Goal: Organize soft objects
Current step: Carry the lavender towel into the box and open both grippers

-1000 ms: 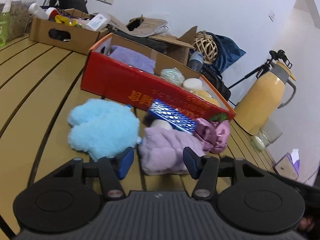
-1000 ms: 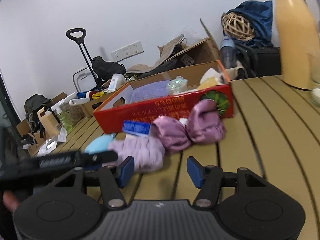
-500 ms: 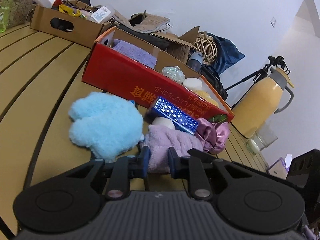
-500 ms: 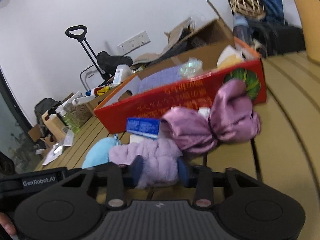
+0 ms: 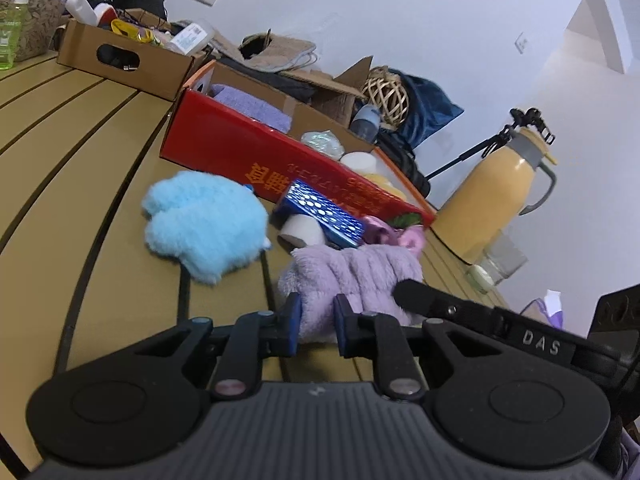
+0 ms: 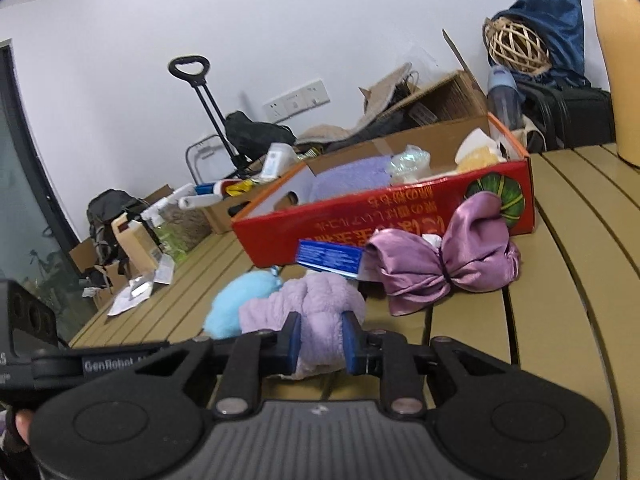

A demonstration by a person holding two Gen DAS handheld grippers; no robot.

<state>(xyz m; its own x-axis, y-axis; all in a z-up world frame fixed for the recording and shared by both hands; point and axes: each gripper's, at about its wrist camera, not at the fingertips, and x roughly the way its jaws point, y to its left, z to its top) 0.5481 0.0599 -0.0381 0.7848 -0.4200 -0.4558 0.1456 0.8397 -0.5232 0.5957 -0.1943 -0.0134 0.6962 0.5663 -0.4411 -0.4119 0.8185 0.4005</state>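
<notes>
Both grippers clamp the same lilac plush cloth (image 5: 352, 276), on the slatted wooden table (image 5: 80, 184) in front of the red cardboard box (image 5: 240, 152). Left gripper (image 5: 316, 326) pinches its near edge; right gripper (image 6: 320, 338) pinches the other end, blue pads pressed into the fabric. Light blue fluffy mitt (image 5: 204, 220) lies just left of the cloth, touching or nearly so. Blue dotted box (image 5: 326, 214) rests on a white roll (image 5: 300, 232) just behind the cloth. Pink satin bundle (image 6: 444, 256) is to the right, against the box front. Purple towel (image 6: 352, 180) sits inside the red box. Yellow thermos jug (image 5: 496, 196) stands far right.
</notes>
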